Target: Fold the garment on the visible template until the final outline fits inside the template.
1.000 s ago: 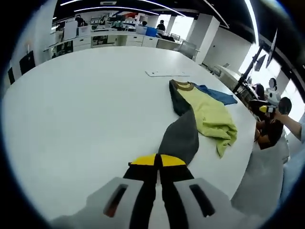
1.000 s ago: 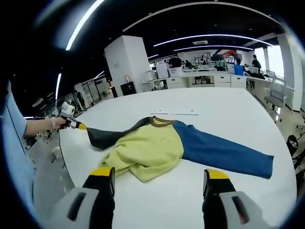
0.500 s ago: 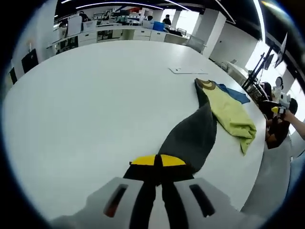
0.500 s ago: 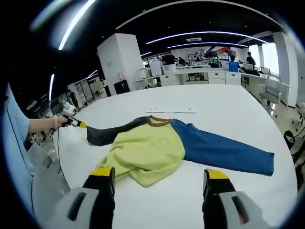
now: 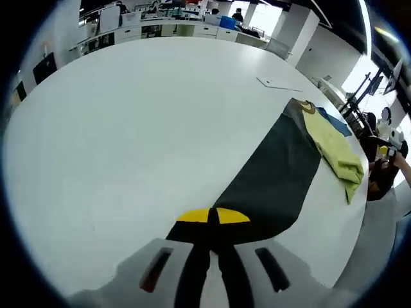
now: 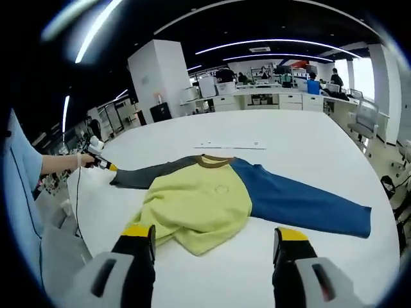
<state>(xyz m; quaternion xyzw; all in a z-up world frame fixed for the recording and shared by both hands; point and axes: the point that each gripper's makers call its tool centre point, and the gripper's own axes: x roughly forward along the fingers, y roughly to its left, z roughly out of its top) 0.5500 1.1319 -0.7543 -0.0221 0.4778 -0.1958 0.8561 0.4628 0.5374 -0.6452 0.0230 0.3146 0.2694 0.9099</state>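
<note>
The left gripper [image 5: 212, 218] clamps the dark grey sleeve [image 5: 270, 173] of the yellow-bodied, blue-sleeved sweatshirt [image 6: 199, 205]. The right gripper [image 6: 215, 247] hangs wide apart, just before the sweatshirt's hem on the round white counter [image 6: 308, 154].

garment [image 6: 212, 202]: one, with three colour parts
sleeves: two, grey [image 5: 273, 173] and blue [image 6: 302, 204]
grippers: two, left gripper [image 5: 212, 217], right gripper [image 6: 215, 239]
flat template sheet [image 6: 230, 145]: one

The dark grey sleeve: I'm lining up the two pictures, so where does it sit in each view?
Left gripper view: the dark grey sleeve runs from the shut left gripper at bottom centre up to the right, toward the brown collar.
Right gripper view: it lies left of centre, stretching from the collar toward the left gripper.
Shared landmark: the yellow-green body beside the sleeve.
</note>
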